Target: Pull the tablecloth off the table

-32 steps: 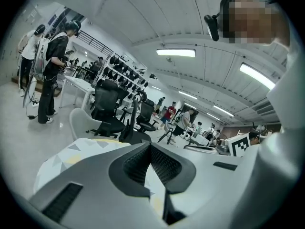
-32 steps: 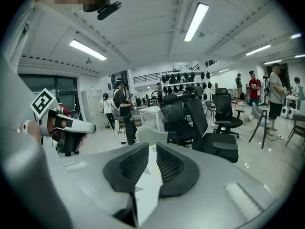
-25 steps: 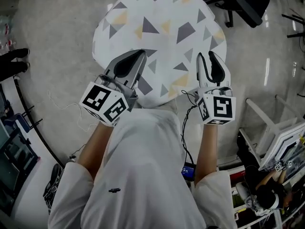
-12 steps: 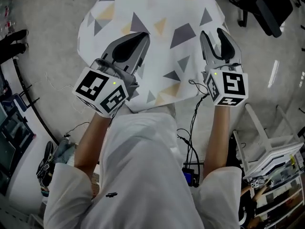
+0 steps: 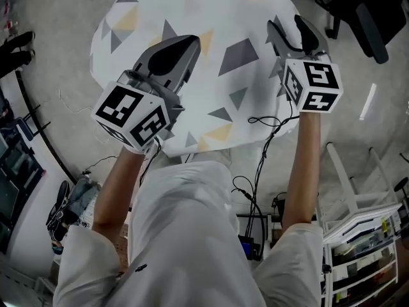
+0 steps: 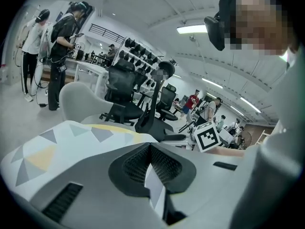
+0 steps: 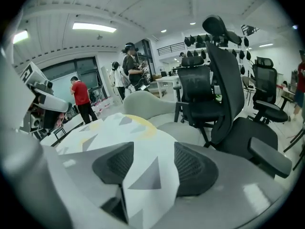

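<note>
A round table wears a white tablecloth (image 5: 211,18) printed with grey and yellow triangles. Both grippers hang over its near half. My left gripper (image 5: 184,43) is over the near left part, and its tips meet with nothing caught in them. In the left gripper view the tablecloth (image 6: 71,142) shows below and past the left gripper (image 6: 150,146). My right gripper (image 5: 287,24) is at the cloth's right edge. Its jaws have just been opening and stand apart. In the right gripper view the tablecloth (image 7: 119,128) shows through the gap of the right gripper (image 7: 152,151), and the pads do not press on it.
Black office chairs (image 5: 358,11) stand beyond the table on the right, also seen as chairs (image 7: 214,89). A white rack (image 5: 358,203) is at my right and cables (image 5: 262,146) hang by the table's near edge. People (image 6: 62,42) stand farther back.
Both grippers have gone forward and down over the cloth. The right jaws have spread wider. The left jaws look the same.
</note>
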`<state>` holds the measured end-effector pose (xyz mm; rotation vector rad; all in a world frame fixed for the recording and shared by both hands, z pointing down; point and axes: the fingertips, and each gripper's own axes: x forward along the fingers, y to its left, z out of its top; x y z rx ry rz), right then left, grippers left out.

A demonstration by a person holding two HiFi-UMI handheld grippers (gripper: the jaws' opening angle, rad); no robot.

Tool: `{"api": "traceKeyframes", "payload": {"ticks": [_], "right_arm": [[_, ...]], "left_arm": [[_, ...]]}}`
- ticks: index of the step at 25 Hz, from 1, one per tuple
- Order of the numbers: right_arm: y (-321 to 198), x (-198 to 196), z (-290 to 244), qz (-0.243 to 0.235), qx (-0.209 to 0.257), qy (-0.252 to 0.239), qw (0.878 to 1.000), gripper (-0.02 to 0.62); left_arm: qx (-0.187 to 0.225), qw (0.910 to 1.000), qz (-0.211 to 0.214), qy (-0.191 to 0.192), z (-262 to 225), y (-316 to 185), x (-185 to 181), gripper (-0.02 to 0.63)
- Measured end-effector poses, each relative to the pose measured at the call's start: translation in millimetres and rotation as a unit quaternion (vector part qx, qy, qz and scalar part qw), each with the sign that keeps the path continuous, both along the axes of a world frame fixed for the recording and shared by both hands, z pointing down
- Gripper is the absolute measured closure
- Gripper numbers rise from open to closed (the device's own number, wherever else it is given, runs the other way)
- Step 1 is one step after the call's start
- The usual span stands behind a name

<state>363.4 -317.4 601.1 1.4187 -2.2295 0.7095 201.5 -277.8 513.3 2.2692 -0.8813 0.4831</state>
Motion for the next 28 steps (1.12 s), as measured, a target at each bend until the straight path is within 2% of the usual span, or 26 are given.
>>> {"api": "traceKeyframes", "payload": {"ticks": [3,6,7,9,10,11,12,17,23,28], "right_arm": [[-9,7,24,-0.011,-0.033,0.009,0.999,0.3],[-11,16,55,-0.018,-0.095,0.011,0.995,0.283],[-11,17,62,-0.019,-0.114,-0.002,0.993,0.255],[-10,17,67,-0.025,-0.137,-0.041,0.989,0.267],[-9,14,66,-0.03,-0.142,-0.054,0.988,0.303],[-8,12,65,-0.036,-0.142,-0.057,0.988,0.345],[-7,10,63,-0.041,-0.137,-0.047,0.989,0.35],[-7,11,42,-0.048,-0.092,0.049,0.993,0.406],[5,-16,12,-0.076,-0.049,0.084,0.992,0.525],[26,-56,-38,-0.083,-0.001,0.097,0.992,0.571]], "left_arm": [[-0.008,1.0,-0.002,-0.003,11,-2,2,0.599],[-0.015,0.9999,0.001,-0.004,17,-1,4,0.6],[-0.017,0.9998,0.002,-0.004,19,0,4,0.6],[-0.02,0.9998,0.003,-0.004,22,2,4,0.6],[-0.022,0.9997,0.003,-0.005,23,3,4,0.6],[-0.024,0.9997,0.003,-0.005,24,4,3,0.6],[-0.026,0.9996,0.003,-0.006,25,5,2,0.599],[-0.023,0.9997,0.006,-0.003,20,5,-3,0.6],[-0.011,0.9999,0.01,0.002,8,11,-14,0.6],[0.007,0.9998,0.003,0.016,-21,36,-54,0.599]]}}
